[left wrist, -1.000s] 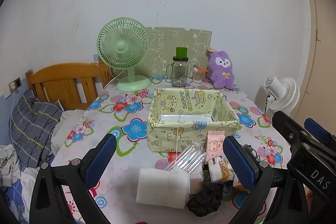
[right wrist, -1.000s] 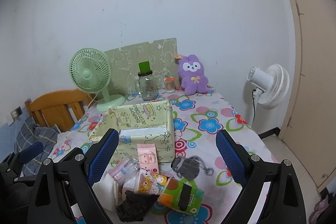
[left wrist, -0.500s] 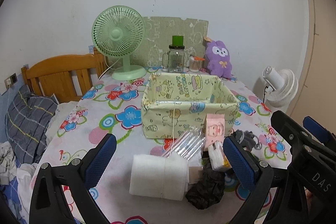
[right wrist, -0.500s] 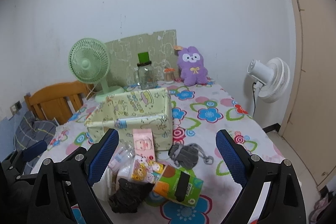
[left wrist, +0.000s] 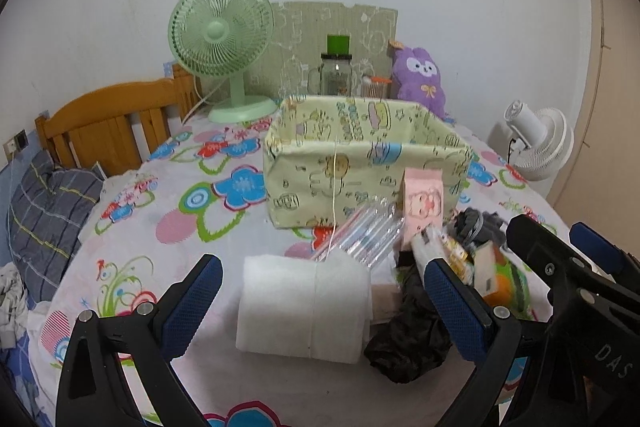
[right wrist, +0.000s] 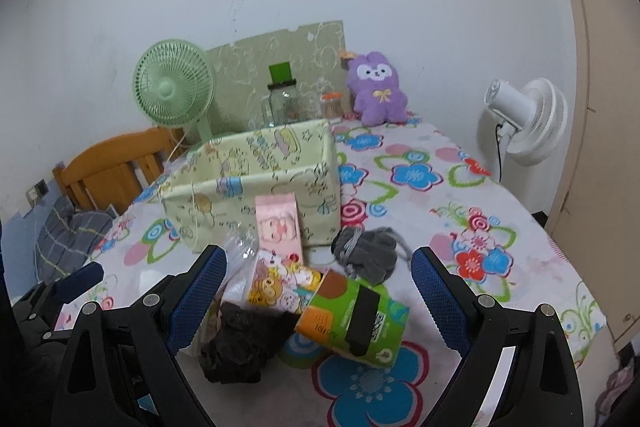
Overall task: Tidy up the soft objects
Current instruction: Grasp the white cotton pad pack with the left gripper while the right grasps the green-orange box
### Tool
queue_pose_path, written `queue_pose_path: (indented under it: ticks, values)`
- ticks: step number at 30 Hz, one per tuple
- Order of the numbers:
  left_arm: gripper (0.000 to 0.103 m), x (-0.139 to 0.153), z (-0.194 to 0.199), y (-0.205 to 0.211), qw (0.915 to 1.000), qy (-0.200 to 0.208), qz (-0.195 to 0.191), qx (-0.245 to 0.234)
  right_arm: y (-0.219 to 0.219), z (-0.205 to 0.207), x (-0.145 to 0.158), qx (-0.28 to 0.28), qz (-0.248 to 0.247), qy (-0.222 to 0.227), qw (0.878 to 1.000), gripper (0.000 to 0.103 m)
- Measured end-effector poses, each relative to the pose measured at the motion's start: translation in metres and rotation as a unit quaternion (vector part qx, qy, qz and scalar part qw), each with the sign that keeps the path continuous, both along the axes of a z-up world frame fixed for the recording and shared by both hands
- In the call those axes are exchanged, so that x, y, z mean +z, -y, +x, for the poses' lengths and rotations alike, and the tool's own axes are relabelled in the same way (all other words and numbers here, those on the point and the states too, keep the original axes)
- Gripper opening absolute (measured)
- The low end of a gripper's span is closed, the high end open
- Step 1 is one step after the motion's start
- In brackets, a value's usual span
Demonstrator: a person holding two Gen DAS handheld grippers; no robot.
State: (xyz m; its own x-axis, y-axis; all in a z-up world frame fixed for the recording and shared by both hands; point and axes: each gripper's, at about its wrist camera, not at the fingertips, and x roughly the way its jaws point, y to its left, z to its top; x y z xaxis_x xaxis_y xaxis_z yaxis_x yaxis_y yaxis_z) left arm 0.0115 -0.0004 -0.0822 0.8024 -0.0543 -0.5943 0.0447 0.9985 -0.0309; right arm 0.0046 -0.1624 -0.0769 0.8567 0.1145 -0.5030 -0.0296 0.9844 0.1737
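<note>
A pale yellow fabric storage box point(left wrist: 360, 163) point(right wrist: 256, 183) stands open on the flowered tablecloth. In front of it lies a heap: a white folded cloth point(left wrist: 304, 311), a crumpled black cloth point(left wrist: 408, 339) point(right wrist: 240, 339), a grey drawstring pouch point(right wrist: 366, 255), a pink packet point(left wrist: 424, 203) point(right wrist: 279, 227), a clear plastic wrap point(left wrist: 368, 235), a cartoon-printed pack point(right wrist: 280, 287) and a green-orange tissue pack point(right wrist: 354, 315). My left gripper point(left wrist: 320, 307) hangs open over the white cloth. My right gripper point(right wrist: 320, 299) is open around the heap's front, touching nothing.
A green desk fan point(left wrist: 224, 39), a glass jar with a green lid point(left wrist: 336, 75) and a purple plush rabbit point(right wrist: 376, 91) stand at the back by the wall. A wooden bed frame point(left wrist: 108, 131) is to the left, a white fan point(right wrist: 524, 119) to the right.
Both grippers have come lower and closer to the heap, which now looms larger between the fingers. Both stay open. Nothing on the table has moved.
</note>
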Motion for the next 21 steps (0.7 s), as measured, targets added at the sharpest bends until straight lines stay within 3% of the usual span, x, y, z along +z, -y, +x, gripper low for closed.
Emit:
queue_pose_path:
  ticks: [13,21]
  values:
    - [0.101,-0.042,0.01,-0.007,0.9981,-0.059,-0.001,0.018,-0.014,0.007,-0.035,-0.004,-0.027,-0.033,0.999,0.095]
    - [0.094,-0.053,0.014,-0.012,0.9969,-0.073,-0.007,0.027,-0.021,0.014,-0.045,0.003,-0.035,-0.047,0.998,0.095]
